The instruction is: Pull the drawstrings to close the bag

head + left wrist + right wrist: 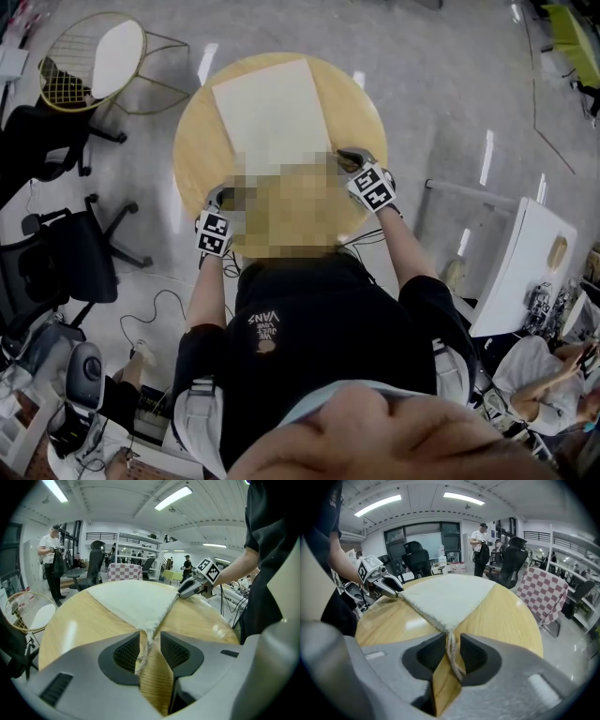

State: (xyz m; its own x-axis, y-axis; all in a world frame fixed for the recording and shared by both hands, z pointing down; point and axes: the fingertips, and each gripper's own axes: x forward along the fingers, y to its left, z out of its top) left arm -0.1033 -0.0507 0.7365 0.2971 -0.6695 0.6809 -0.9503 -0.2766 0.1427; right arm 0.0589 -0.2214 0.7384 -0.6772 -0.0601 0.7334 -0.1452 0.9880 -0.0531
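Left gripper view: left gripper (150,638) jaws apart, left drawstring (143,653) lying loose between them, not pinched. Right gripper (451,641) likewise open, right drawstring (453,660) between jaws. Bag (133,602) flat on table (70,625), one corner just ahead of each gripper. Recommended: clamp both cords close to bag, pull outward evenly, low along table.

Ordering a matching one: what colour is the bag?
Off-white bag, clearest in the right gripper view.

Wearer: blk short-sleeve tee (309,328), pale print (265,330) at 9 o'clock (reads inverted). Left gripper (150,639), right gripper (451,641): grey shells (70,677), blk pads (124,653), b/w marker cubes (372,187).
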